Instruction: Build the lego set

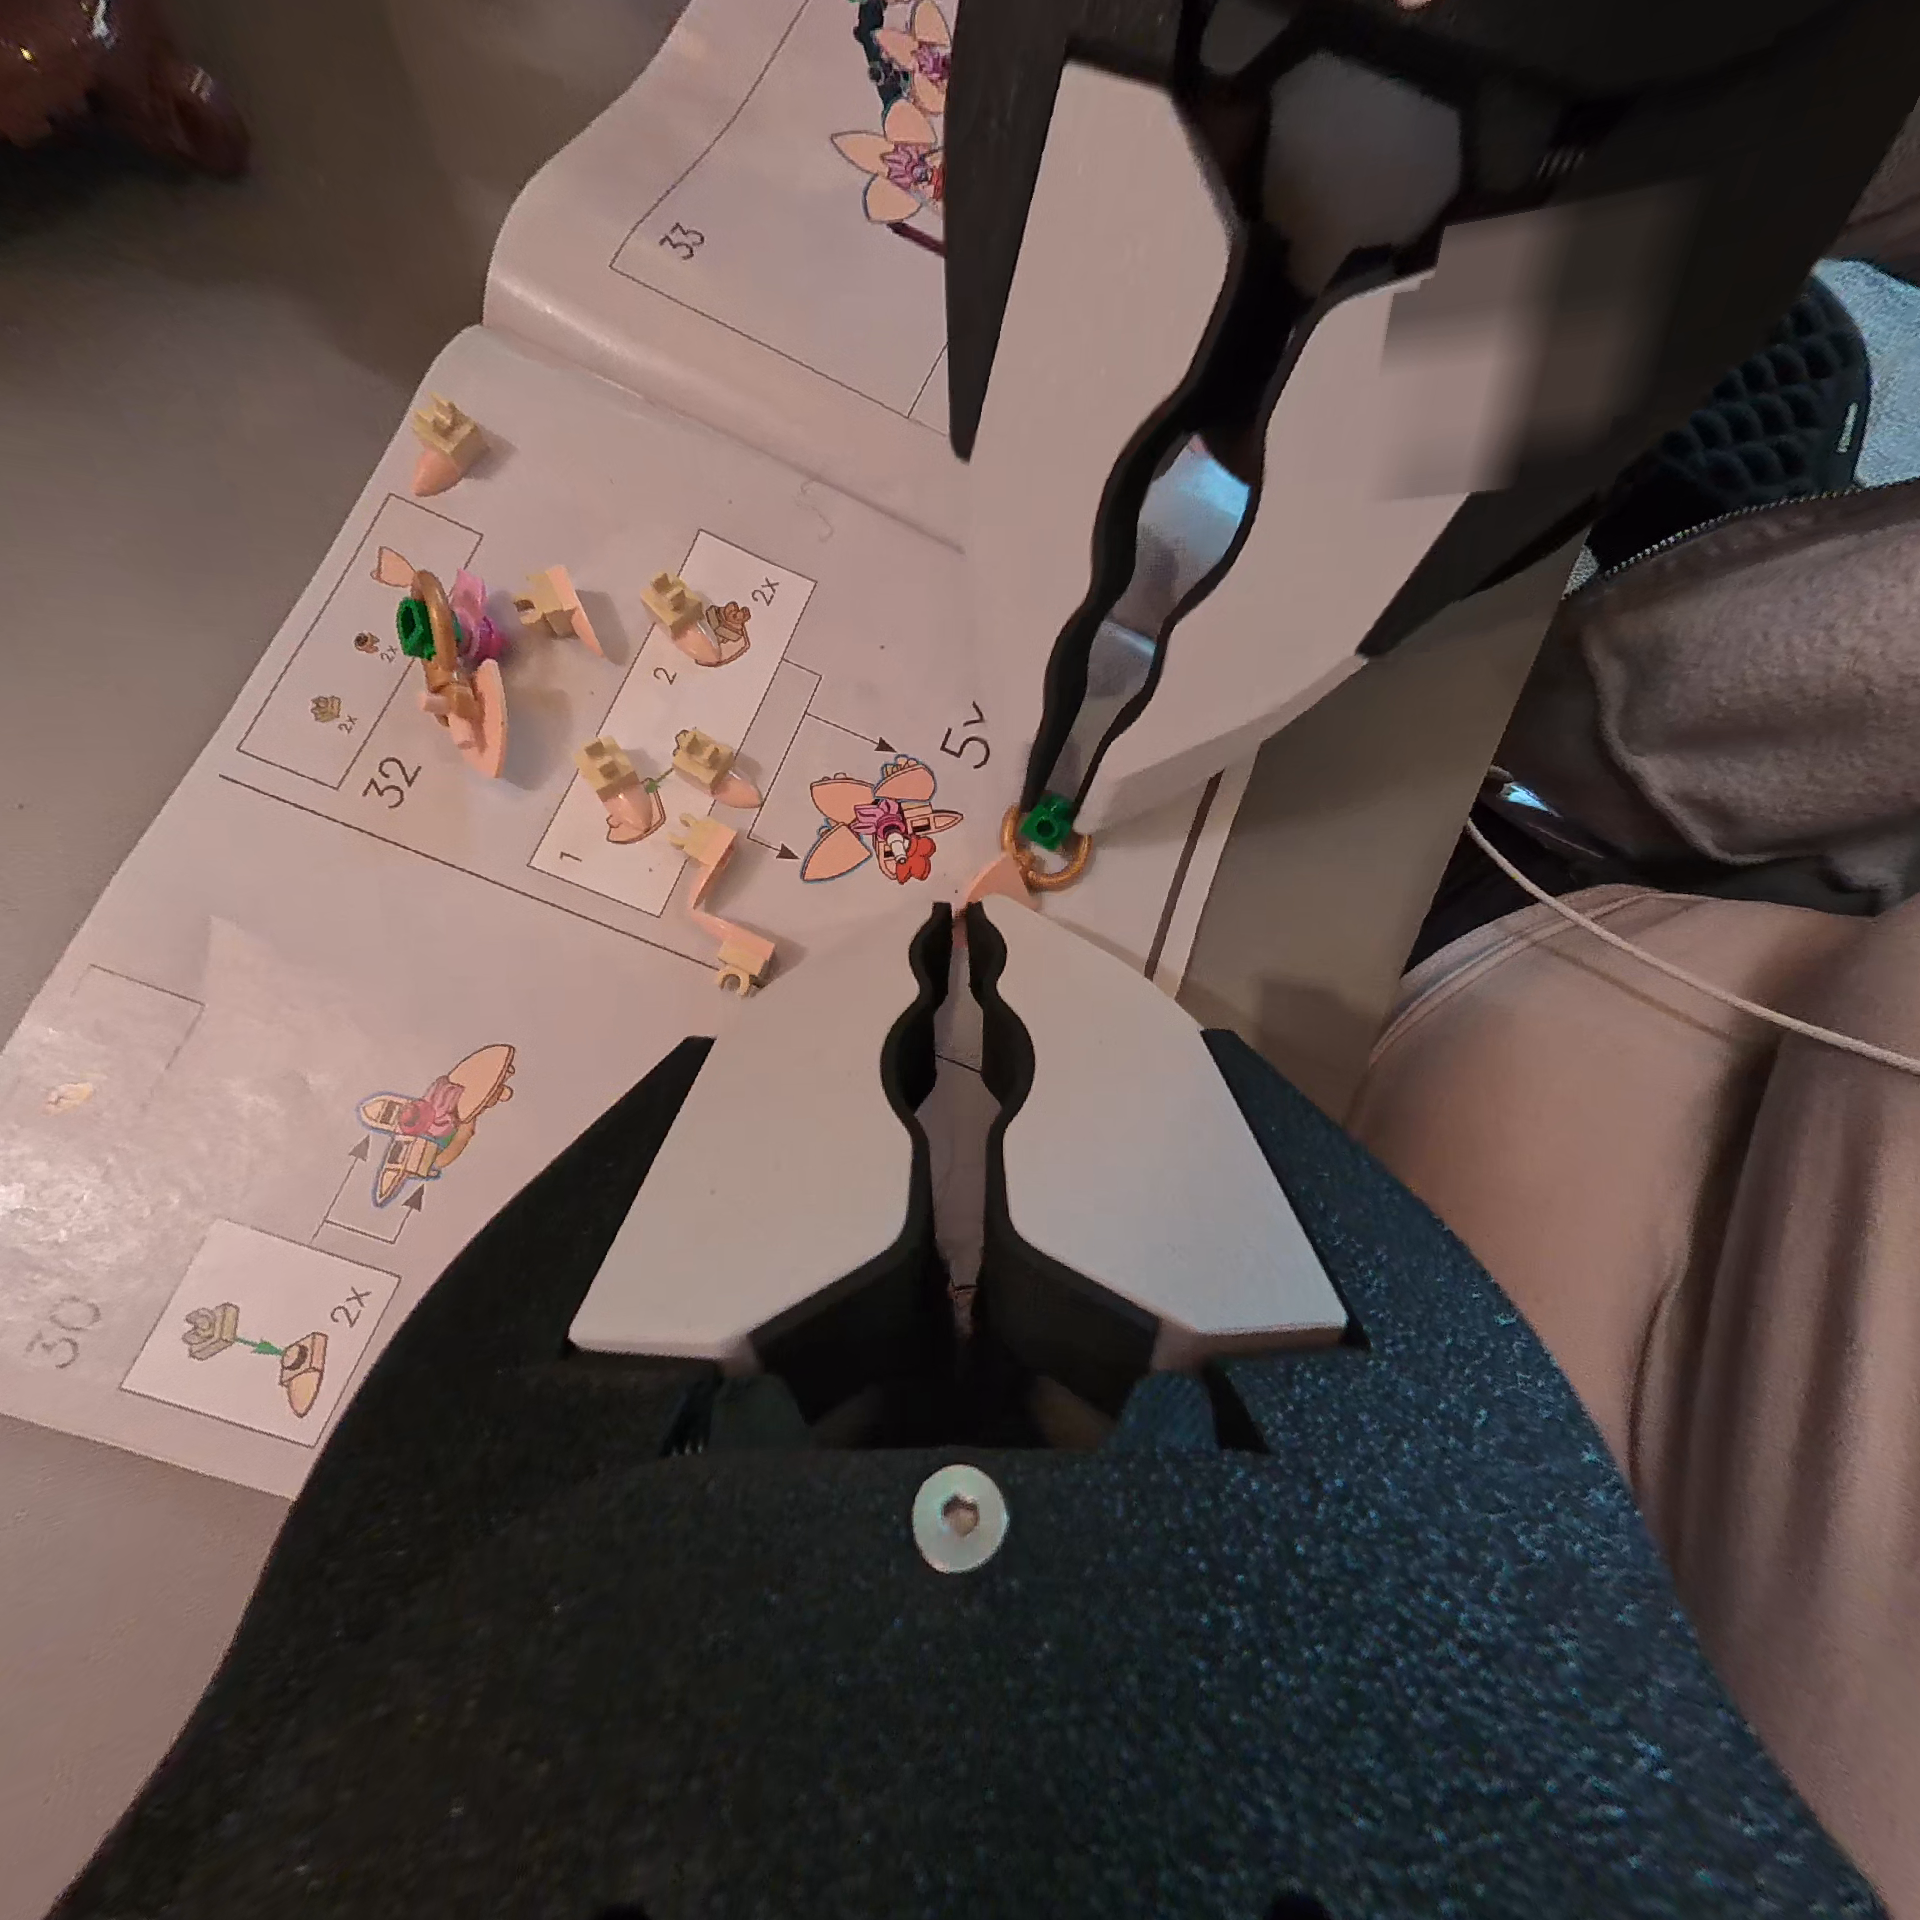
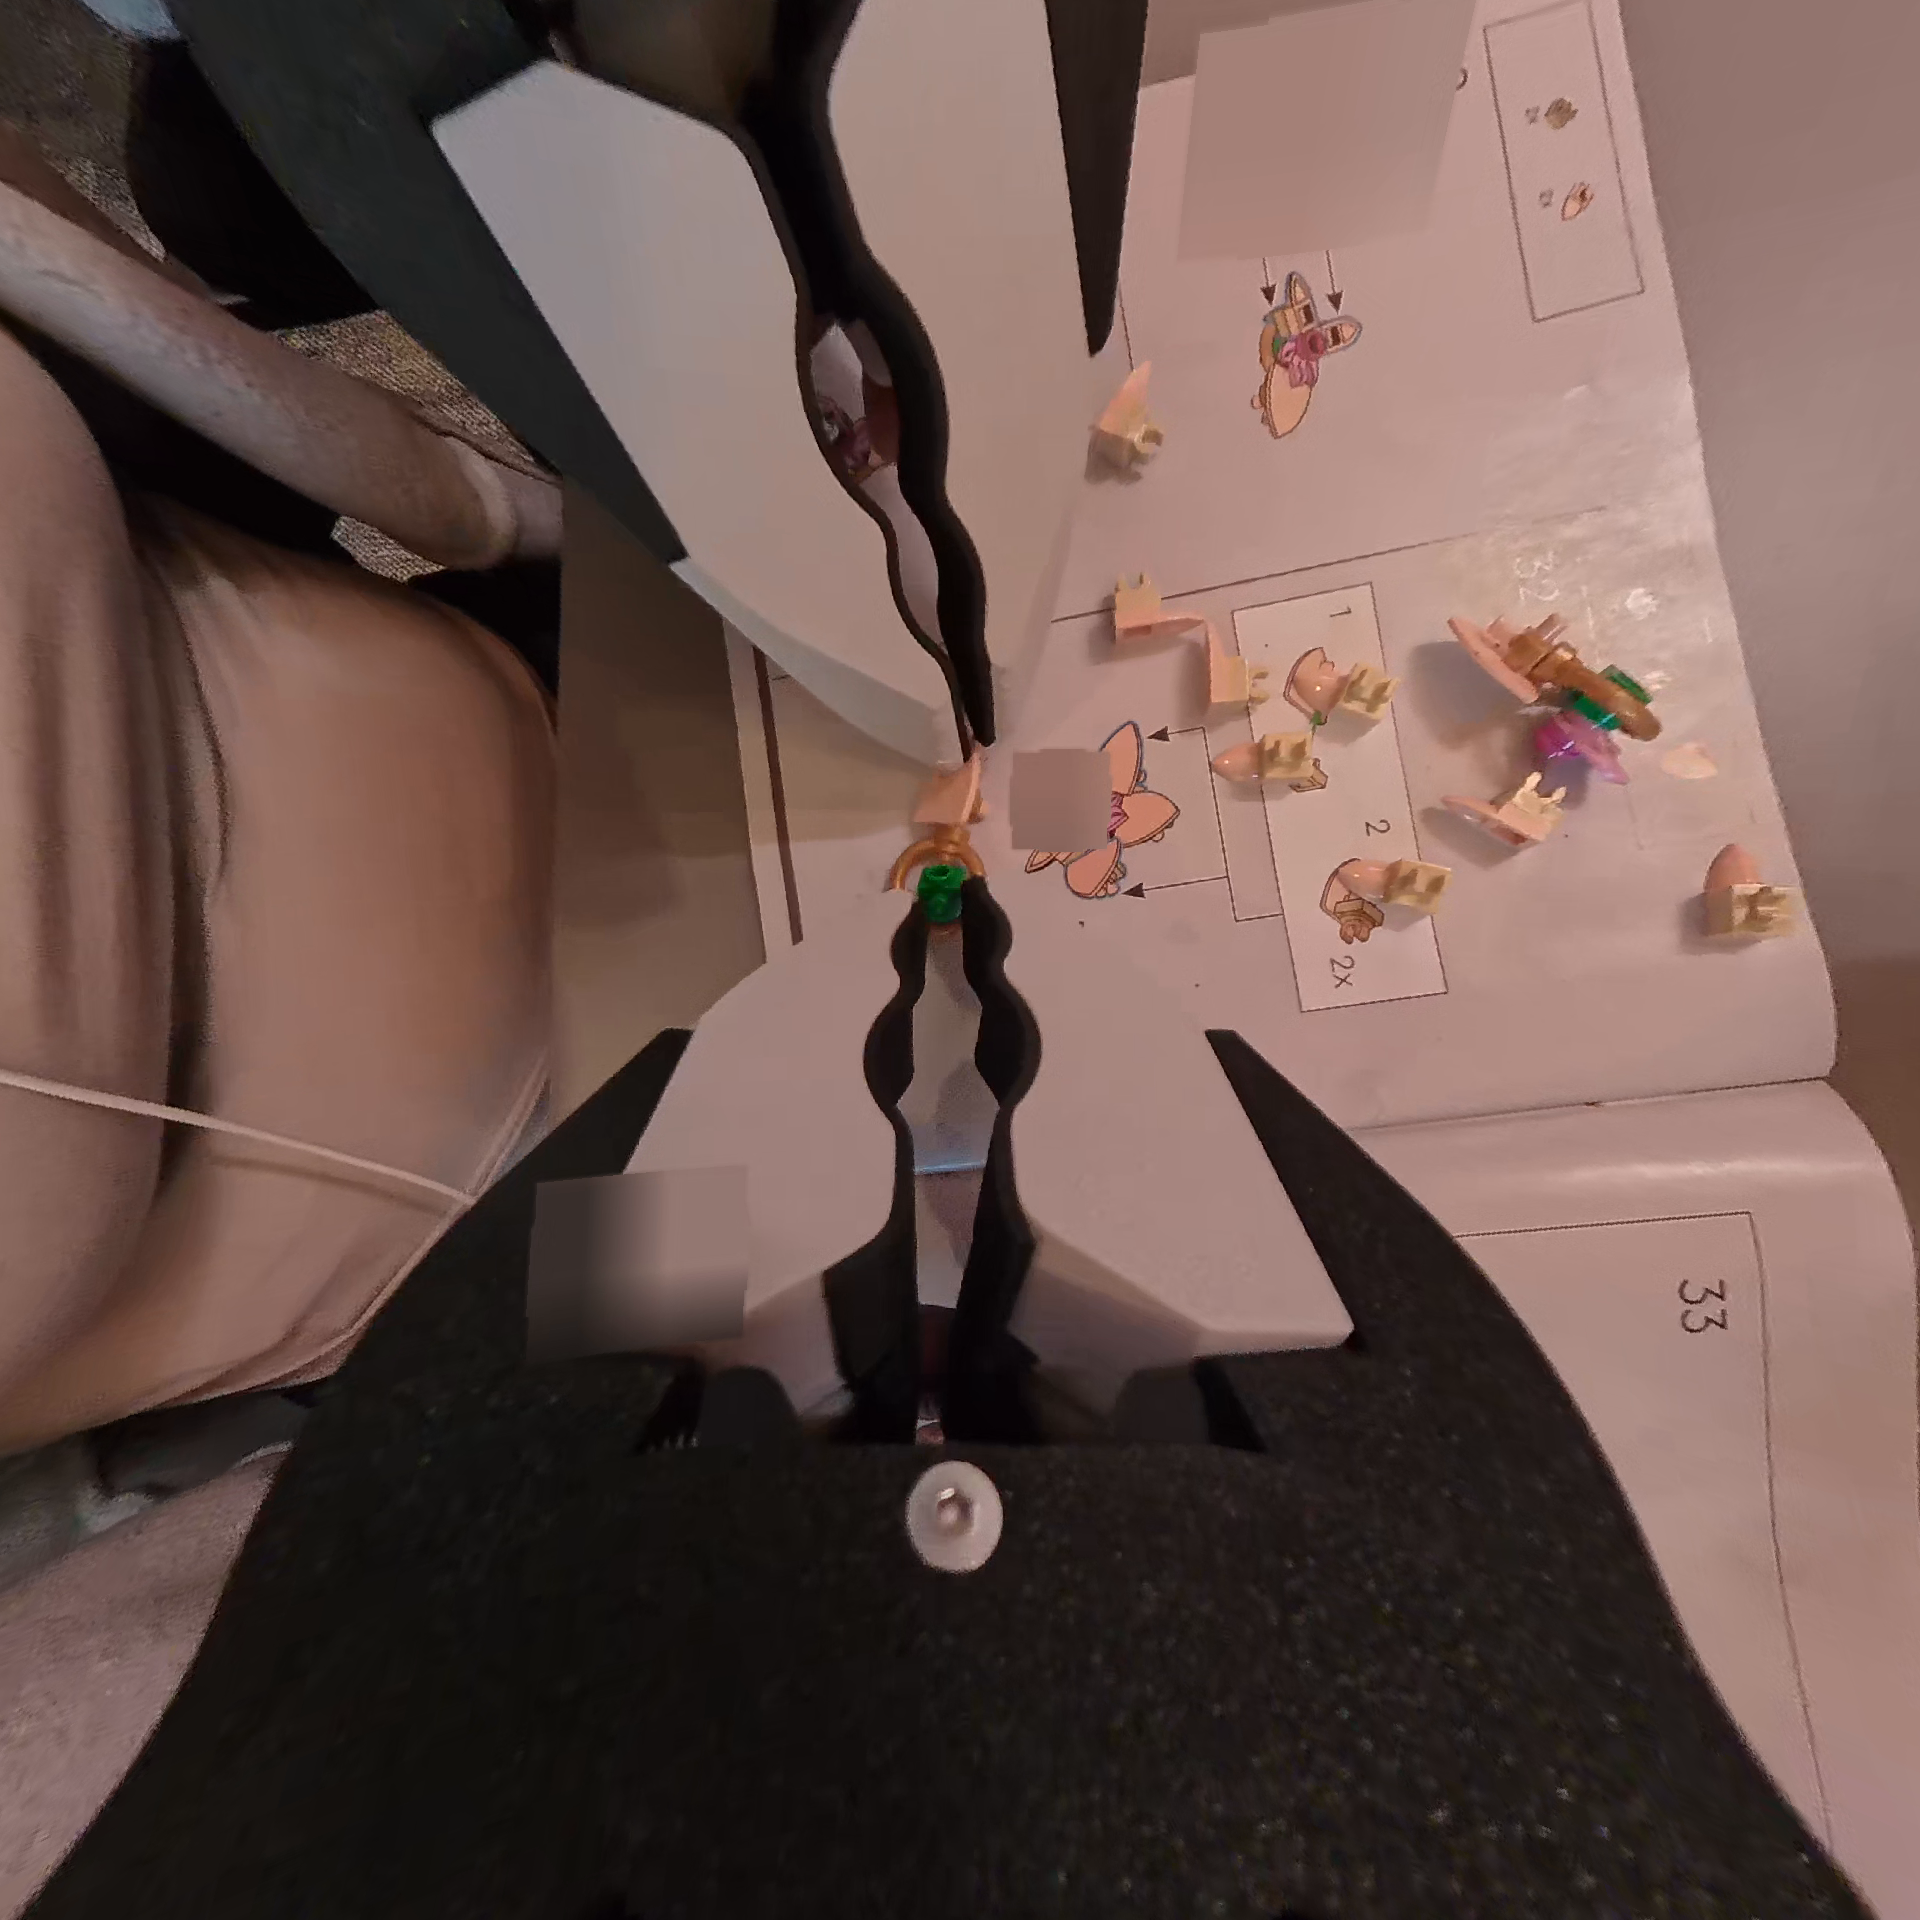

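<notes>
My left gripper is shut on a small peach petal piece and holds it over the open instruction booklet. My right gripper is shut on a green stud piece that carries a gold ring. The two grippers meet tip to tip. The petal sits right against the ring; I cannot tell if they are joined. In the left wrist view the right gripper comes in from the upper right. In the right wrist view the left gripper comes in from above.
A partly built flower with green, gold and pink parts lies on the booklet, also in the right wrist view. Several loose tan-and-peach petal pieces are scattered around it. A person's leg in beige trousers is beside the booklet. Less than 4 cm separates the two grippers' tips. The partly built flower lies around 9 cm away from my left fingertips. Seen from the right wrist view as well.
</notes>
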